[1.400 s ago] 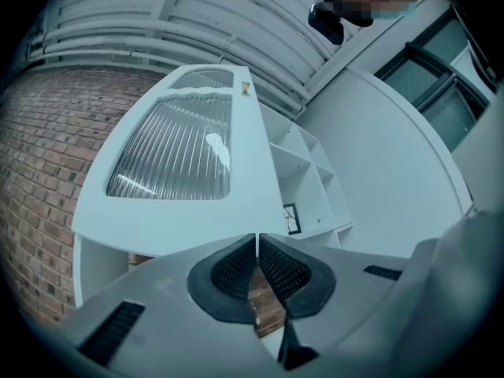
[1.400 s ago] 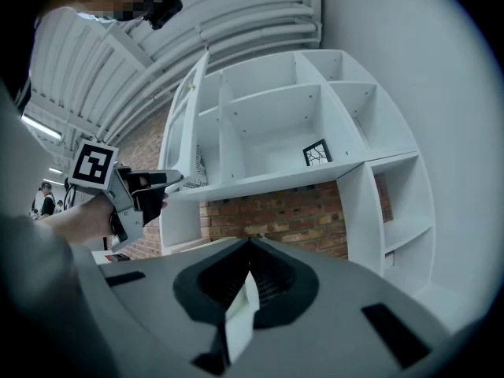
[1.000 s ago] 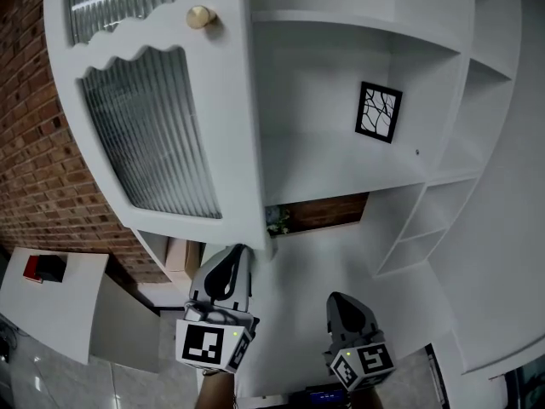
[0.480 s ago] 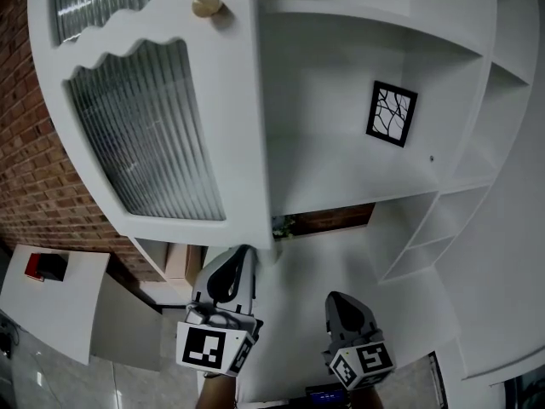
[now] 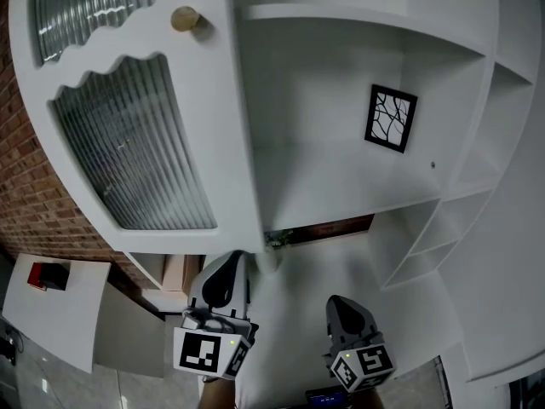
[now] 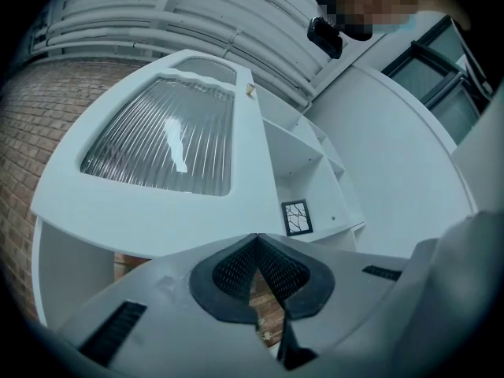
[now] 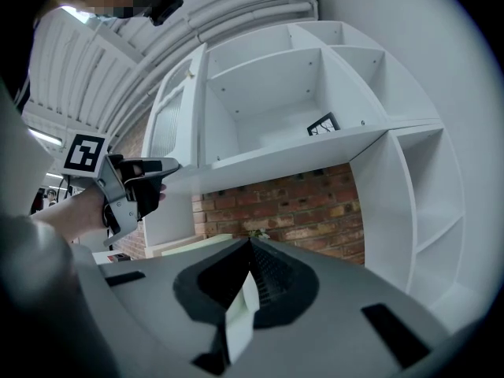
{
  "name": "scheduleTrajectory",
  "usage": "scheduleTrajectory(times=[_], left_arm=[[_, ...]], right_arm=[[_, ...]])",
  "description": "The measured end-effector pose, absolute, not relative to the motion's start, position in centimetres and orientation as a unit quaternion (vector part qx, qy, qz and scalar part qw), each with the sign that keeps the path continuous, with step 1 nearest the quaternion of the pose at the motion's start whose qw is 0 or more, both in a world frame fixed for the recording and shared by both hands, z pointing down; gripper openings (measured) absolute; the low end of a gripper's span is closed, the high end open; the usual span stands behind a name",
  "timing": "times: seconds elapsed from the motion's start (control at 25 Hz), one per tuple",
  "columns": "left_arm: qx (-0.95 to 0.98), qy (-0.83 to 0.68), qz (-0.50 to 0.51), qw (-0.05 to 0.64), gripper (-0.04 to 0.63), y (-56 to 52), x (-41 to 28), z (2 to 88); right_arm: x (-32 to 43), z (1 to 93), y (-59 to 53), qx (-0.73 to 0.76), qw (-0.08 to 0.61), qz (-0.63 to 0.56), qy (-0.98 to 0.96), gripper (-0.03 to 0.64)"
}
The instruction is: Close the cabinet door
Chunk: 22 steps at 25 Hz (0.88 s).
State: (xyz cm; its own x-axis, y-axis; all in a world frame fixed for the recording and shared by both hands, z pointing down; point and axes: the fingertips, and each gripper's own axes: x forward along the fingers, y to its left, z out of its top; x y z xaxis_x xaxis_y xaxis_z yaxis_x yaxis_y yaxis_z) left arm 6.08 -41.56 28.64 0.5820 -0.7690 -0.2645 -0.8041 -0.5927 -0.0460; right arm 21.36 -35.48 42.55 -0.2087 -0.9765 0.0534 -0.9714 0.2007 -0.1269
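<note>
While the white cabinet [image 5: 341, 169] stands open, its ribbed-glass cabinet door [image 5: 217, 143] juts out. The left gripper [image 5: 242, 257], jaws together and empty, meets the door's lower corner. The right gripper [image 5: 337, 302], likewise closed, hangs apart from the door.

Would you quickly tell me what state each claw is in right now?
Left claw: closed, holding nothing.
Right claw: closed, holding nothing.

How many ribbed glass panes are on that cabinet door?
2: a large pane lower down, a second pane above it, cut off by the frame; more may be hidden.
</note>
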Motion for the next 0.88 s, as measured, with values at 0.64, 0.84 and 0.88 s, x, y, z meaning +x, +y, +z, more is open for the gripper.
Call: scheduleTrajectory(times=[0.64, 0.84, 0.88], left_arm=[[-0.869, 0.472, 0.094, 0.115, 0.014, -41.7, 6.1, 28.3], [-0.874, 0.468, 0.087, 0.097, 0.014, -39.3, 4.9, 29.3], [-0.875, 0.468, 0.087, 0.090, 0.014, -38.7, 4.4, 29.7]], right_arm=[[23.4, 42.4, -33.1, -0.640, 0.024, -0.063, 0.765, 0.000], [22.4, 42.6, -31.4, -0.639, 0.026, -0.070, 0.765, 0.000], [21.9, 42.8, -30.9, -0.638, 0.018, -0.066, 0.767, 0.000]])
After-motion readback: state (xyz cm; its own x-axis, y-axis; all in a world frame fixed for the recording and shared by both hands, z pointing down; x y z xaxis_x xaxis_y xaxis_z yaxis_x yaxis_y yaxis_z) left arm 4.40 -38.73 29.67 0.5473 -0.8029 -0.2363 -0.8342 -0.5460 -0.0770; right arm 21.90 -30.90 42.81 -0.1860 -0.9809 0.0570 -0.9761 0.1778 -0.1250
